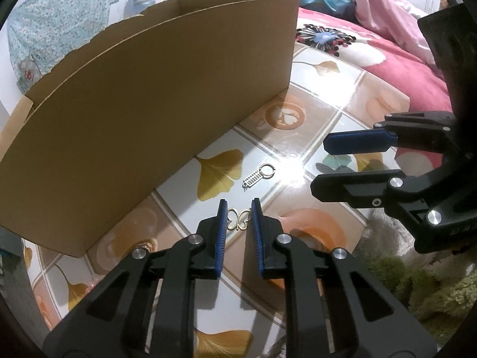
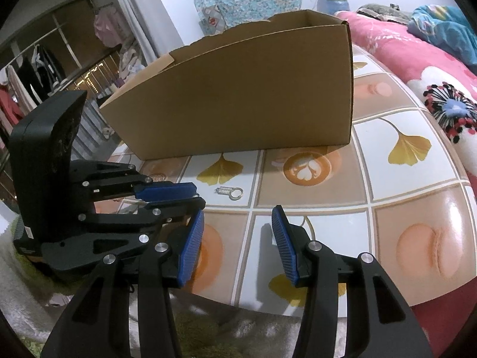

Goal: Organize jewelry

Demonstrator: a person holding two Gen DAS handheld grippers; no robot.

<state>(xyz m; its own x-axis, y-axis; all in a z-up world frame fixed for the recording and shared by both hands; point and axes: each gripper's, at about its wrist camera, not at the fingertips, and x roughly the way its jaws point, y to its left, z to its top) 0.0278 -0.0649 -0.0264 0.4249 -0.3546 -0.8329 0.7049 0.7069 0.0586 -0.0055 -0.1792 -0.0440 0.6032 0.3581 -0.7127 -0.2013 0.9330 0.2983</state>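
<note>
**Left jaws closed on a gold butterfly charm, right jaws open beside it**

The left gripper points steeply down at the tabletop, which is covered in a glossy cloth printed with ginkgo leaves, coffee cups and macarons. Between its blue pads lies a small gold butterfly charm. The jaws have closed in on it, so that the charm fills the narrow gap and a pad meets each wing. The charm sits at tabletop level, near the front edge.

Just beyond the fingertips, apart from the butterfly, a silver pendant with a ring at one end lies flat on a white tile beside a yellow leaf. It is loose and nothing touches it.

The right gripper comes in from the right side. Its jaws stand open with nothing between them, and they are held above the tabletop, well short of the pendant. From the right wrist view the same open jaws frame bare cloth. The left gripper shows side-on at the left, its fingers drawn close together and hiding the butterfly. The pendant lies just beside its tips.

A large open cardboard box stands on the tabletop behind both pieces. A bed with a pink floral quilt lies beyond the tabletop.
</note>
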